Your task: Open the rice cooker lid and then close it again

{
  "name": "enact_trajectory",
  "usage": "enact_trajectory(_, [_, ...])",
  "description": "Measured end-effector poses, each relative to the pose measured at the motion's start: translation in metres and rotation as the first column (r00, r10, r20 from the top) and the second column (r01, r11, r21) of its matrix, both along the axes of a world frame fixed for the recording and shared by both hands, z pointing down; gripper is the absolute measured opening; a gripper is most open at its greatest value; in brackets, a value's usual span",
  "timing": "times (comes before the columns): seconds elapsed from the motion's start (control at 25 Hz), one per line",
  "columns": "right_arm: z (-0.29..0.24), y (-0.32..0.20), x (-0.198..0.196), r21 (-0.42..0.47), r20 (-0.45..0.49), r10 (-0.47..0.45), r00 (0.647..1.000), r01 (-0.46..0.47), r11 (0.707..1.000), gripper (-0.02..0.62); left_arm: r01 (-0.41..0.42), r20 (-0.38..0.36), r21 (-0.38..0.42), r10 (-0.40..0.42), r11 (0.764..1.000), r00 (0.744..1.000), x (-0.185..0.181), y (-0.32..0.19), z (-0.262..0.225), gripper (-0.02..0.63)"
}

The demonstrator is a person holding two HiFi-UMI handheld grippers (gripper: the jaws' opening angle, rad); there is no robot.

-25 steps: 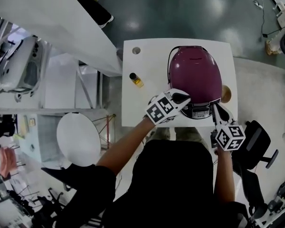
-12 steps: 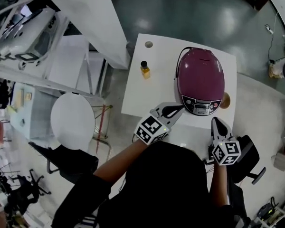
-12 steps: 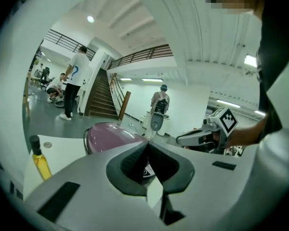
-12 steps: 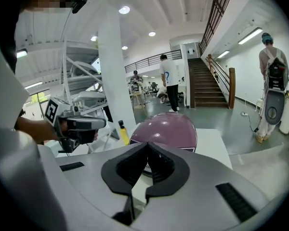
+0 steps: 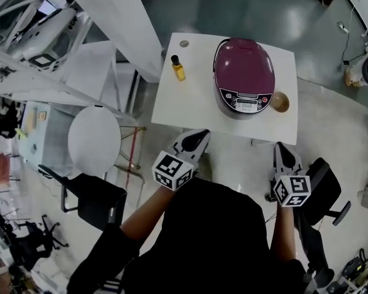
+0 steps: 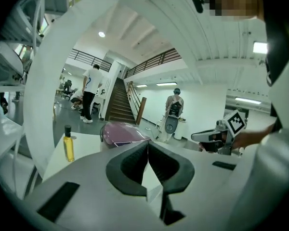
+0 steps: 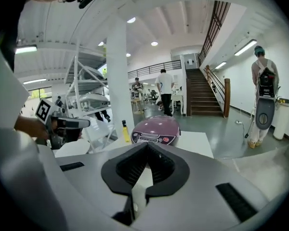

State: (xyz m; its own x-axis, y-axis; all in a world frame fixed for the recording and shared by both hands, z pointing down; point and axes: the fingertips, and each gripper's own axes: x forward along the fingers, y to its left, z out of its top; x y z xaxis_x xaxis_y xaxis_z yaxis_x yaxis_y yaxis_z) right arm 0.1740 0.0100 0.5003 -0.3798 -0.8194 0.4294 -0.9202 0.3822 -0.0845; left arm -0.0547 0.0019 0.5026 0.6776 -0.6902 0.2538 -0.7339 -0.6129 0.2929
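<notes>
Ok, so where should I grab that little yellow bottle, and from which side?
Probably best to grip the bottle across its yellow body, below the dark cap, coming in level from the near or left side. It stands upright and slim, and the cooker stands to its right.

Bare table (image 5: 187,109) front; bottle (image 5: 178,68) and bowl (image 5: 279,101) flank the rice cooker (image 5: 244,71).

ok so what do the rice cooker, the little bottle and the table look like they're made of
Rice cooker: glossy purple shell with soft highlights, likely plastic. Bottle: clear, glass or plastic, with yellow liquid showing through and a dark cap. Table: matte white top, probably laminate or painted board.
</notes>
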Motion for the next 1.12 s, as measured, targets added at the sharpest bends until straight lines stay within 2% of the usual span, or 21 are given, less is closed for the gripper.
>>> enact_trajectory(0.12, [-0.002, 0.036, 0.004, 0.039, -0.065, -0.051, 0.997, 0.054, 0.998, 0.0, 0.03, 0.064, 0.054, -0.033, 0.998, 0.997, 0.0, 0.034, -0.007, 0.005])
enact_trajectory(0.24, [-0.001, 0.083, 0.012, 0.065, -0.1, -0.057, 0.993, 0.064, 0.996, 0.0, 0.061, 0.036, 0.064, -0.063, 0.996, 0.997, 0.01, 0.077, -0.018, 0.005])
enact_trajectory(0.4, [0.003, 0.142, 0.025, 0.087, -0.068, -0.03, 0.997, 0.036, 0.996, 0.0, 0.088, 0.044, 0.061, -0.091, 0.994, 0.995, 0.023, 0.142, -0.02, 0.005])
enact_trajectory(0.56, [-0.001, 0.186, 0.035, 0.089, 0.035, 0.008, 0.999, -0.011, 0.996, 0.0, 0.081, 0.071, 0.061, -0.085, 0.995, 0.994, 0.033, 0.199, -0.021, 0.005])
enact_trajectory(0.64, [-0.006, 0.205, 0.038, 0.106, 0.054, 0.03, 0.998, -0.035, 0.994, 0.0, 0.073, 0.073, 0.07, -0.078, 0.995, 0.994, 0.034, 0.219, -0.026, 0.005])
enact_trajectory(0.76, [-0.01, 0.229, 0.042, 0.127, 0.037, 0.068, 0.997, -0.072, 0.989, 0.0, 0.041, 0.079, 0.098, -0.049, 0.994, 0.996, 0.031, 0.233, -0.03, 0.005])
enact_trajectory(0.96, [-0.006, 0.24, 0.04, 0.101, 0.02, 0.122, 0.992, -0.123, 0.987, 0.0, 0.034, 0.064, 0.128, -0.042, 0.991, 0.997, 0.01, 0.227, -0.029, 0.005])
enact_trajectory(1.12, [-0.021, 0.241, -0.002, 0.123, 0.038, 0.098, 0.994, -0.102, 0.987, 0.0, 0.068, 0.035, 0.141, -0.074, 0.988, 0.997, -0.019, 0.225, -0.038, 0.005])
